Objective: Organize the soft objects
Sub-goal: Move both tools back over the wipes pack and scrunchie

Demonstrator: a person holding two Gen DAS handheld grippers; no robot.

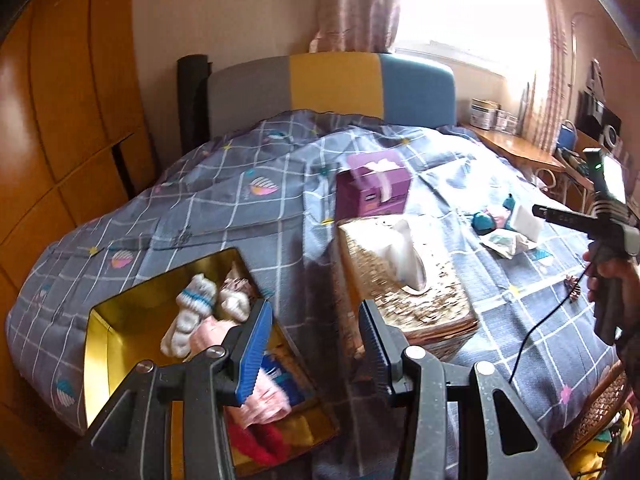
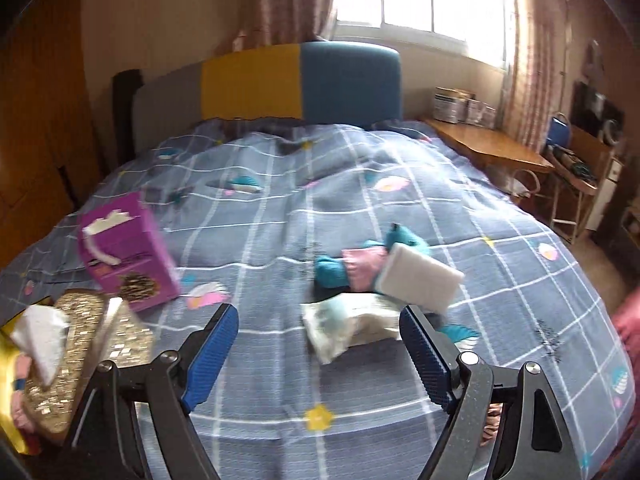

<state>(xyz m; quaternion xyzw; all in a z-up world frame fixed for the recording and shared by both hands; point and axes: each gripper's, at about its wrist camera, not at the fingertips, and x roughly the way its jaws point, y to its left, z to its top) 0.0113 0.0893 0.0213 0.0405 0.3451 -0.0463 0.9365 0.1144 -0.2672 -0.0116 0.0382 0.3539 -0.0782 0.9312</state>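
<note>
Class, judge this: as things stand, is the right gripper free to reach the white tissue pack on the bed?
Probably yes. The right gripper is open and empty, with the white tissue pack lying just ahead on the bedspread, nothing between them.

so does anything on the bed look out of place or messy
Yes. A loose cluster lies on the quilt away from the gold box that already holds socks: a teal and pink soft item, a white sponge-like block leaning on it, and a crumpled white packet. The purple carton stands tilted.
</note>
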